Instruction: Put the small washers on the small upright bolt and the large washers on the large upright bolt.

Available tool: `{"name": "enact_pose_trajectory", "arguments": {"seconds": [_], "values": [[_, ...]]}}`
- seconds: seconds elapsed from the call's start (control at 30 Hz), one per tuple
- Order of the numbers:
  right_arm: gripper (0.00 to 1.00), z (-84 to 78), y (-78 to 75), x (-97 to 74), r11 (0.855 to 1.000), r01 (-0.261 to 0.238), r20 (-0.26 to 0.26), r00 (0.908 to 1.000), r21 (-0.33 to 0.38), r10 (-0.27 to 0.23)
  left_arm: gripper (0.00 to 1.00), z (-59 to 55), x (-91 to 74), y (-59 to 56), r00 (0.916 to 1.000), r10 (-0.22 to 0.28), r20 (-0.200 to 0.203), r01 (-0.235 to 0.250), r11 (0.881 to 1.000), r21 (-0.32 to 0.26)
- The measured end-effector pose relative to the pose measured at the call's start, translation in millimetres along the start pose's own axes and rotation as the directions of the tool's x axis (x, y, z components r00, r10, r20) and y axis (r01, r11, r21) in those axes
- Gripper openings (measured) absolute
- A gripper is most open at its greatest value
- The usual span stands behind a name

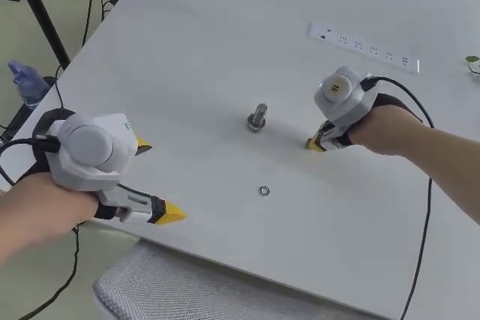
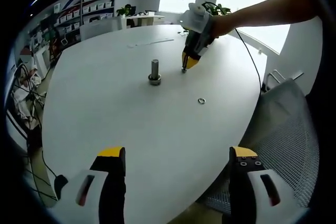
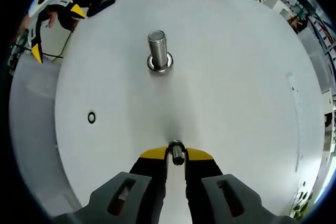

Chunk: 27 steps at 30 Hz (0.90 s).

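White table (image 1: 225, 43) is topped by a big bolt (image 1: 257, 118) and a small washer (image 1: 264, 191). A small bolt (image 3: 177, 153) is pinched by the right gripper (image 1: 314, 144). The left gripper (image 2: 177, 153) is held open

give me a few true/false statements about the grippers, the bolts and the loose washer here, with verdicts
1. The left gripper is open. True.
2. The right gripper is open, high above the table. False: it is shut on the small bolt, low at the tabletop.
3. The large bolt lies on its side. False: it stands upright.
4. A loose washer lies flat on the table, apart from both grippers. True.
5. A power strip lies on the table. True.
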State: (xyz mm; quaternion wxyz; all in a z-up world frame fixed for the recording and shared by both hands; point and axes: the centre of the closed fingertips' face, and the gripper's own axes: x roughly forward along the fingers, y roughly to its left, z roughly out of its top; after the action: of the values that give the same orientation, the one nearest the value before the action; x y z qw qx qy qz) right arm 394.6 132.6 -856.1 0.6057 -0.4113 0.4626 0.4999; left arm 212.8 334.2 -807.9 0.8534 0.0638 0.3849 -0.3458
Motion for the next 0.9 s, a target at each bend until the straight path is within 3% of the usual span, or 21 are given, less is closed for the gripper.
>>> {"name": "enact_pose_trajectory", "arguments": {"seconds": [0.9], "values": [[0.13,-1.0,-2.4,4.2,1.000,0.002,-0.001,1.0000,0.013,-0.002,0.79,-5.5,-3.0,-4.2,1.0000,0.008,-0.006,-0.008,1.000,-0.005]]}}
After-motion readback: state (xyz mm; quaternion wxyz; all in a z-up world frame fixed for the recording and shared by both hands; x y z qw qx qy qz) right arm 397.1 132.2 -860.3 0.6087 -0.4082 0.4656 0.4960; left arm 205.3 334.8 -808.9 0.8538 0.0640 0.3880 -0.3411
